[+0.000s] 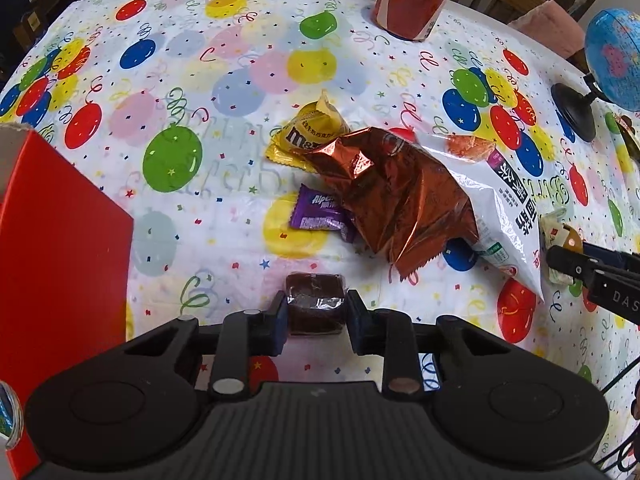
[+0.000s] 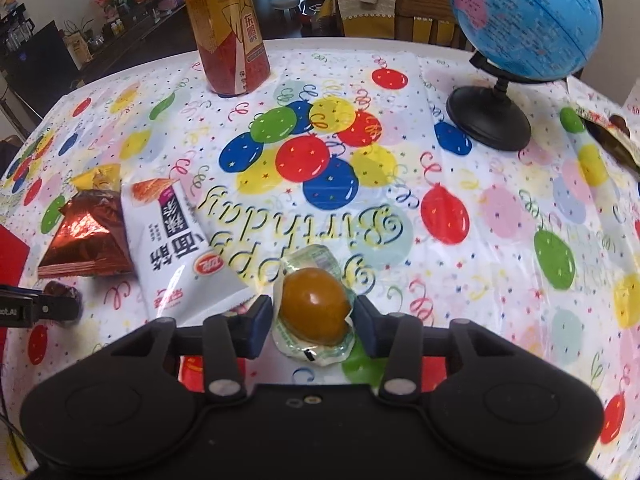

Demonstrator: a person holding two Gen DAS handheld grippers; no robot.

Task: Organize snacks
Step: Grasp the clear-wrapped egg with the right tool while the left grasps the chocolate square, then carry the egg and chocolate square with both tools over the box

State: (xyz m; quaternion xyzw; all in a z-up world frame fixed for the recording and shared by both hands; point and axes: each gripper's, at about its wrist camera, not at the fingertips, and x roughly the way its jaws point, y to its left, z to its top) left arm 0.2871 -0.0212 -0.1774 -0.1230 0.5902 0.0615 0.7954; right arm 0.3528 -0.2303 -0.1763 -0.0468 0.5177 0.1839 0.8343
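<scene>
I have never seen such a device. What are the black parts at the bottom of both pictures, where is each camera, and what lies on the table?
The black parts are two hand-held grasping tools; a person carries one in each hand. Each picture comes from a wide-angle camera on one tool, looking forward along its two fingers.

In the left view, the left tool has its pads against a dark brown wrapped cake. In the right view, the right tool has its pads at the sides of a brown egg in clear wrapping.

On the balloon tablecloth lie a copper foil bag, a white snack bag, a yellow M&M's packet and a purple candy. A drink bottle and a globe stand further back. A red box is at the left.
</scene>
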